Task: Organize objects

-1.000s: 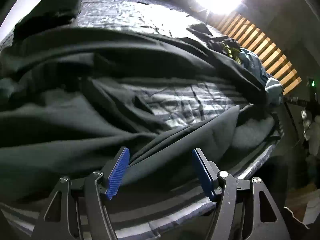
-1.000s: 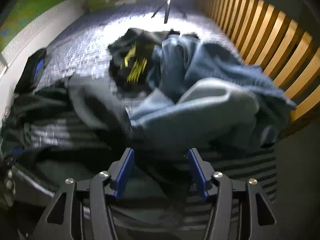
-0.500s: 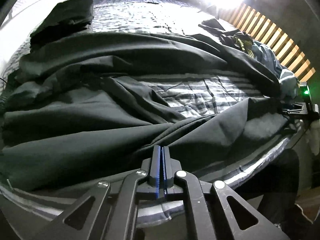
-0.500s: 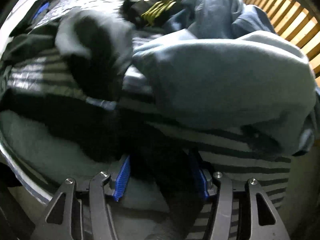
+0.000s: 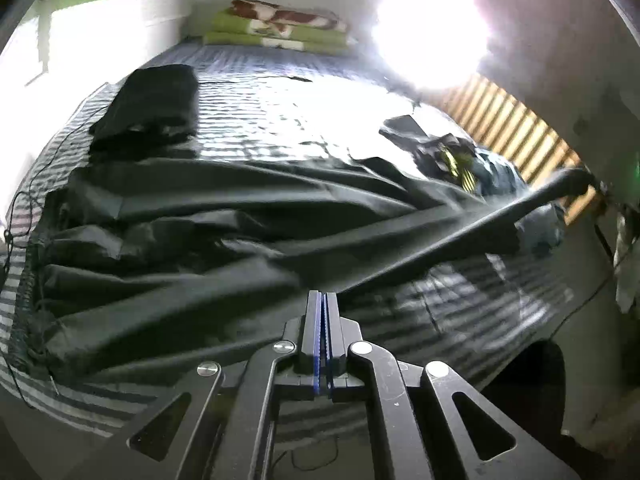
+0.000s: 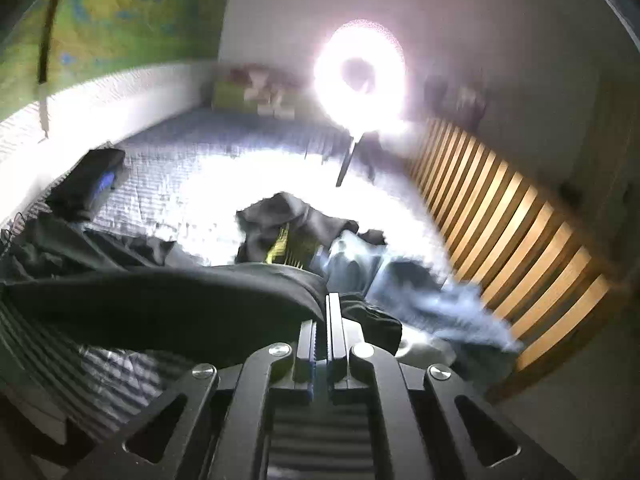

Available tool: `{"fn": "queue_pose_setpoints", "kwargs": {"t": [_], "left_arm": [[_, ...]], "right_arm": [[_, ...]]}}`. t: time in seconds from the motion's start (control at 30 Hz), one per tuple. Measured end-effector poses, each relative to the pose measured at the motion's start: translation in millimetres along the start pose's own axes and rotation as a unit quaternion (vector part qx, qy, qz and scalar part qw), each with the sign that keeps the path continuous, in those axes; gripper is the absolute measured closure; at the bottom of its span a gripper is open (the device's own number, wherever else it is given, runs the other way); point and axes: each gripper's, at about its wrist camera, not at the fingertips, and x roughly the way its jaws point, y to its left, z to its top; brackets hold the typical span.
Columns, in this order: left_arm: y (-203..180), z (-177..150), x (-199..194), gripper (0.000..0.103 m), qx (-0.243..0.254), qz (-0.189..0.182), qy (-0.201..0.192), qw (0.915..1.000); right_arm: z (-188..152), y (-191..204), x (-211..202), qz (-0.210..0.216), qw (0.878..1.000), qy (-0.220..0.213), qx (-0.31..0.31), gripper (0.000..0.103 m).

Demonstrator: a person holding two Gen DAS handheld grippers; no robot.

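Looked out over the striped bed (image 5: pixel 280 92), lit hard by a ring light (image 6: pixel 360 76) at the far end and edged by a slatted wooden rail (image 6: pixel 500 220) on one side. Found the big dark garment (image 5: pixel 200 220) sprawled in long folds across the near half, with one fold pulled taut from the near edge towards the rail. Spotted a blue garment (image 6: pixel 420 292) heaped by the rail, a black-and-yellow garment (image 6: pixel 288 240) just behind it, and a folded dark pile (image 5: pixel 152 108) well apart on the far side. Had the left gripper (image 5: pixel 322 300) pinched flat on the dark garment's near edge, fingers (image 5: pixel 314 320) pressed together with only thin cloth between. Had the right gripper (image 6: pixel 324 312) likewise nipped onto the other end of that taut fold, fingers (image 6: pixel 334 320) nearly touching, cloth bunched over one side. Judged the risks plainly: so shallow a bite on slippery fabric, likely to slide free under any sharper tug; so much cloth lying on the bed, likely to drag on the blue heap and pull it over the edge; uneven lifting between the two hands, likely to twist the garment instead of spreading it.
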Motion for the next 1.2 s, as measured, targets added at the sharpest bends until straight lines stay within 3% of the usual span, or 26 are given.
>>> {"fn": "queue_pose_setpoints", "kwargs": {"t": [0.07, 0.2, 0.27, 0.33, 0.4, 0.47, 0.5, 0.57, 0.7, 0.83, 0.97, 1.03, 1.1, 1.13, 1.2], "left_arm": [[-11.8, -20.3, 18.7, 0.099, 0.027, -0.032, 0.051, 0.9978], [-15.2, -58.8, 50.6, 0.099, 0.046, -0.032, 0.129, 0.99], [-8.2, -64.2, 52.4, 0.099, 0.041, -0.026, 0.137, 0.9893], [2.9, -54.9, 46.8, 0.099, 0.025, -0.028, 0.128, 0.9911], [9.9, -41.1, 41.7, 0.098, 0.017, -0.022, 0.112, 0.9934], [14.6, -25.8, 41.2, 0.088, 0.016, -0.009, 0.097, 0.9951], [18.9, -17.4, 43.0, 0.082, 0.009, -0.009, 0.094, 0.9955], [21.8, -9.2, 50.7, 0.05, -0.005, -0.014, 0.097, 0.9952], [9.5, -16.3, 66.9, 0.049, 0.019, -0.033, 0.117, 0.9924], [-5.0, -36.6, 98.9, 0.045, 0.044, -0.026, 0.158, 0.9861], [-18.7, -43.5, 109.8, 0.045, 0.064, -0.036, 0.167, 0.9831], [-24.9, -45.7, 110.2, 0.045, 0.079, -0.036, 0.163, 0.9828], [-31.5, -49.1, 114.3, 0.069, 0.1, -0.027, 0.169, 0.9801], [-35.3, -52.1, 119.0, 0.098, 0.113, -0.013, 0.178, 0.9773], [-40.9, -54.8, 120.4, 0.103, 0.125, -0.006, 0.176, 0.9764]], "right_arm": [[-24.2, 0.4, 7.1, -0.001, 0.998, 0.045, -0.031, 0.099], [-113.5, -3.7, 47.8, 0.016, 0.977, 0.209, -0.041, 0.093], [-138.6, -8.4, 49.2, 0.018, 0.972, 0.231, -0.039, 0.093], [-141.8, -19.2, 46.1, 0.028, 0.973, 0.23, -0.016, 0.092], [-130.2, -28.8, 45.1, 0.042, 0.975, 0.216, 0.015, 0.079], [-108.9, -31.8, 48.8, 0.042, 0.979, 0.196, 0.028, 0.051], [-104.4, -32.0, 53.2, 0.043, 0.98, 0.191, 0.027, 0.049], [-89.6, -24.0, 74.1, 0.029, 0.981, 0.193, 0.011, 0.048], [-83.9, -20.3, 109.8, 0.023, 0.98, 0.199, 0.015, 0.048], [-81.4, -7.4, 125.8, 0.054, 0.978, 0.201, 0.025, 0.048], [-79.7, 14.5, 122.9, 0.081, 0.977, 0.199, 0.008, 0.048], [-83.9, 20.1, 115.4, 0.094, 0.976, 0.198, 0.008, 0.048], [-91.6, 21.8, 109.7, 0.105, 0.974, 0.202, 0.013, 0.048], [-97.7, 22.4, 108.2, 0.109, 0.972, 0.208, 0.017, 0.048], [-108.9, 23.5, 110.6, 0.108, 0.969, 0.22, 0.017, 0.048]]}}
